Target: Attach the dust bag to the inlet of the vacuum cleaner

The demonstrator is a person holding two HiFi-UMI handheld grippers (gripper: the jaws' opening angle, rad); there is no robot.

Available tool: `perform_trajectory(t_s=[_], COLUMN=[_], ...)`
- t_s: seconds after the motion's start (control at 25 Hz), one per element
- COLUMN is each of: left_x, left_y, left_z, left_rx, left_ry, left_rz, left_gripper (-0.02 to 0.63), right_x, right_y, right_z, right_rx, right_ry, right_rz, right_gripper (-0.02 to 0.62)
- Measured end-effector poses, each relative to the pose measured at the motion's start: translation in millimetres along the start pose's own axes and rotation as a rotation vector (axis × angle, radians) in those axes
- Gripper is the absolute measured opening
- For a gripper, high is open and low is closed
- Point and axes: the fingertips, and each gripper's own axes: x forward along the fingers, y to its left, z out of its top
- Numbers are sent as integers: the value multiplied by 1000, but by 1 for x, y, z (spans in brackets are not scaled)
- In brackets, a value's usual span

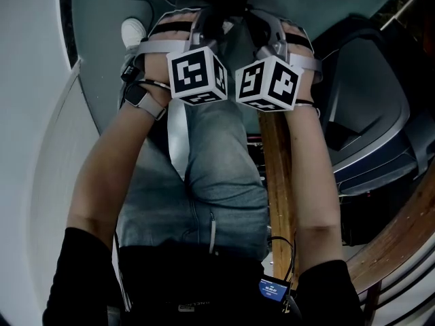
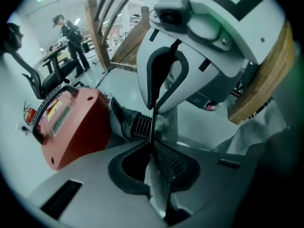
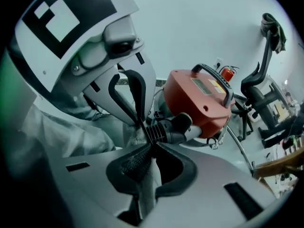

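Both forearms extended; left gripper (image 2: 153,144), right gripper (image 3: 151,145) adjacent, clamping dust bag (image 2: 155,180).

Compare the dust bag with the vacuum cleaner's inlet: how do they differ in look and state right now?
The dust bag is pale, limp fabric; the inlet is a black, ribbed tube. The dust bag is pinched by both the left hand-held gripper and the right hand-held gripper; the inlet is held by neither and juts from the red vacuum cleaner. Shared: both sit close together at the jaw tips.
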Motion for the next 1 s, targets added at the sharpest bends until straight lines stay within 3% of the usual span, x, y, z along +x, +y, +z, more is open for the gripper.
perform_trajectory(t_s=[0.16, 0.36, 0.44, 0.68, 0.92, 1.0], left_x=[-1, -1, 0, -1, 2, 3], left_y=[4, 8, 8, 22, 23, 25], left_z=[-13, 11, 14, -19, 2, -3], left_rx=[-64, 69, 86, -99, 16, -8], left_ry=[18, 31, 29, 32, 45, 46], left_rz=[-5, -27, -42, -34, -26, -25], left_gripper=[35, 35, 35, 32, 32, 32], right_x=[0, -2, -1, 6, 2, 4], right_y=[-1, -4, -6, -11, -12, -15], right_z=[16, -10, -13, 21, -3, 4], right_rx=[-77, 33, 62, -17, 136, 116], right_ry=[-9, -6, -4, 4, -1, 15], right_rz=[23, 20, 19, 22, 14, 10], right_gripper=[34, 32, 33, 35, 34, 34])
